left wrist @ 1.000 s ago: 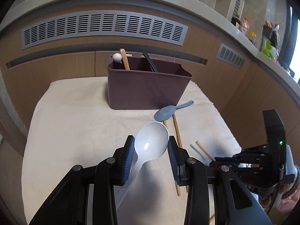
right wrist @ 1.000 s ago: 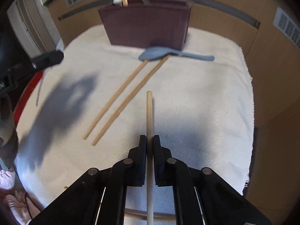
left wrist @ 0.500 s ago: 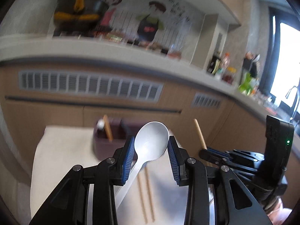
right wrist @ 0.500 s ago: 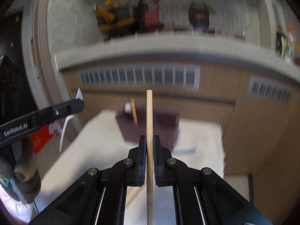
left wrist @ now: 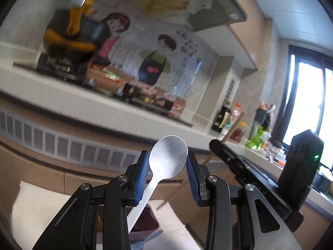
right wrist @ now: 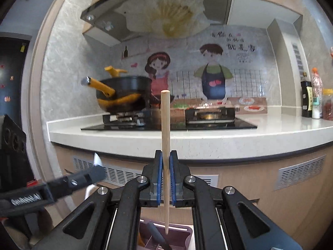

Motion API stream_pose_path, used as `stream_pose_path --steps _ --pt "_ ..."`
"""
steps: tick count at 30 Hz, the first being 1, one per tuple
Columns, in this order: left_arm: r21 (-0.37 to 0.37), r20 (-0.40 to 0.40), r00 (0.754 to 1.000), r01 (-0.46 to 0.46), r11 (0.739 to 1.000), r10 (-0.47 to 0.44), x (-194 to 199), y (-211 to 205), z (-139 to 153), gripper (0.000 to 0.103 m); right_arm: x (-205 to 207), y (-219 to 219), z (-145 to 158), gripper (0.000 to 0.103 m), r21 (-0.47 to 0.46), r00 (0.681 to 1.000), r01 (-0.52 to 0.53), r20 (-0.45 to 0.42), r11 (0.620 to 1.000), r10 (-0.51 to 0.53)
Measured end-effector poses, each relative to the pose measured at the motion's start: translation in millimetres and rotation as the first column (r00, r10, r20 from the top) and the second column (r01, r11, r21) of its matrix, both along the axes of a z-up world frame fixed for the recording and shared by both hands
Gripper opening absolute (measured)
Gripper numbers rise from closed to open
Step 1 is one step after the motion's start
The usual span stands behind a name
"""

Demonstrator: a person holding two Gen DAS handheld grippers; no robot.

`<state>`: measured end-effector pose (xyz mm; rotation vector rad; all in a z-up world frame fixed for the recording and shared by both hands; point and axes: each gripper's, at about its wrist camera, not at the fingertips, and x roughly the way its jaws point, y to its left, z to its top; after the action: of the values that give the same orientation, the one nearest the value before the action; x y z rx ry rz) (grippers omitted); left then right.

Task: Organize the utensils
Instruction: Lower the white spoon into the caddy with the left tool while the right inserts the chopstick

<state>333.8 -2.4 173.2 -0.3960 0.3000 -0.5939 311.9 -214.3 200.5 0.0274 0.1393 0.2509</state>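
A white plastic spoon [left wrist: 168, 156] sits bowl-up between the blue pads of my left gripper [left wrist: 168, 167], which is shut on it; its handle runs down and left under the left finger. My right gripper [right wrist: 165, 156] is shut on a wooden chopstick [right wrist: 165, 120] that stands upright, its lower tip over the purple utensil bin [right wrist: 181, 231]. Both grippers hang high above the cloth-covered table [left wrist: 41, 208]. The bin [left wrist: 145, 218] shows low in the left wrist view, with a blue spoon [left wrist: 154, 235] lying beside it. The right gripper [left wrist: 218, 145] is close on the right.
Behind the table runs a white kitchen counter [right wrist: 270, 133] with a gas hob [right wrist: 208, 116] and a black pan with yellow handles [right wrist: 124, 98]. Bottles [right wrist: 308, 100] stand at the counter's right end. A bright window [left wrist: 308, 104] is at the far right.
Both grippers have risen from the table and tipped up to near level, carrying the spoon and the chopstick. The bin has dropped to the bottom of both views.
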Motion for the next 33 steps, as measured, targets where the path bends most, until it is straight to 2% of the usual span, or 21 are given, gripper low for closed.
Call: stream_pose_path --steps 4,8,11,14,23,28,29,31,33 --pt "-0.026 -0.062 0.998 0.013 1.000 -0.014 42 0 -30 0.037 27 5 -25 0.006 -0.046 0.998 -0.011 -0.068 0.999 0.008" --pt "-0.075 -0.054 0.998 0.019 0.997 -0.023 70 -2 -50 0.037 46 4 -44 0.006 -0.081 0.993 -0.011 -0.115 0.997 0.001" --pt "-0.072 -0.032 0.999 -0.011 0.997 0.009 82 -5 -65 0.037 54 4 -56 0.006 -0.104 0.989 -0.012 -0.145 0.995 -0.003" --pt "-0.034 -0.021 0.999 -0.042 0.999 0.041 89 -12 -84 0.037 60 4 -71 0.006 -0.129 0.984 -0.015 -0.177 0.992 -0.008" --pt "0.039 -0.173 0.982 -0.067 0.997 0.073 109 -3 -152 0.037 78 5 -128 0.007 -0.146 0.936 -0.043 -0.351 0.988 -0.011" --pt "0.052 -0.253 0.964 -0.072 0.996 0.083 104 9 -174 0.039 76 6 -152 0.008 -0.154 0.908 -0.062 -0.419 0.986 -0.009" --pt "0.052 -0.259 0.962 -0.072 0.996 0.083 101 11 -173 0.040 75 7 -154 0.009 -0.163 0.903 -0.070 -0.430 0.984 -0.007" --pt "0.071 -0.247 0.964 -0.078 0.994 0.093 92 12 -168 0.046 72 11 -156 0.026 -0.188 0.893 -0.085 -0.450 0.978 -0.009" --pt "0.100 -0.230 0.965 -0.104 0.990 0.125 82 14 -162 0.063 64 13 -157 0.036 -0.214 0.895 -0.080 -0.446 0.974 -0.024"
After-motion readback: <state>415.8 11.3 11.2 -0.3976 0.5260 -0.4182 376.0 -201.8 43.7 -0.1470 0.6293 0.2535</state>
